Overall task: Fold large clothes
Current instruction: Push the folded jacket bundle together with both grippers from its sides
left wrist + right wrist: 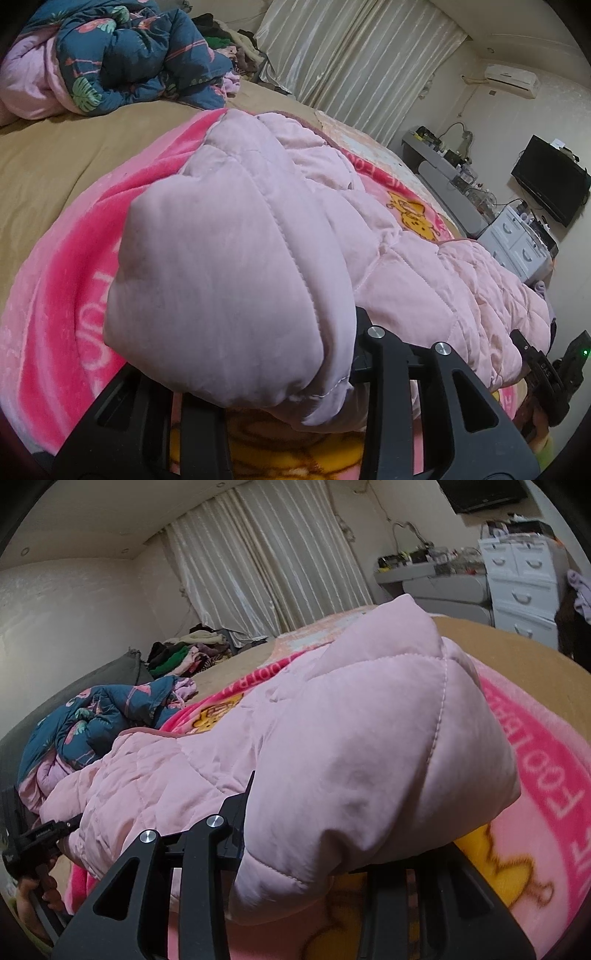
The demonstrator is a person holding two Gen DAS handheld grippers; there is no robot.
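Observation:
A pink quilted padded jacket [229, 258] lies across a pink cartoon blanket [66, 258] on the bed. In the left wrist view my left gripper [258, 350] is shut on one end of the jacket, and the puffed fabric bulges over its fingers and hides the tips. In the right wrist view my right gripper [343, 823] is shut on the other end of the jacket [369, 720], again buried in the cloth. Each view shows the other gripper at the jacket's far end: the right gripper [532, 358] and the left gripper [37, 838], held by a hand [29, 890].
The blanket [546, 775] lies on a tan sheet [55, 155]. A crumpled blue floral quilt [140, 55] sits at the head of the bed, with a pile of clothes [184, 653] behind it. Curtains [351, 55], white drawers [524, 576] and a TV [554, 184] line the walls.

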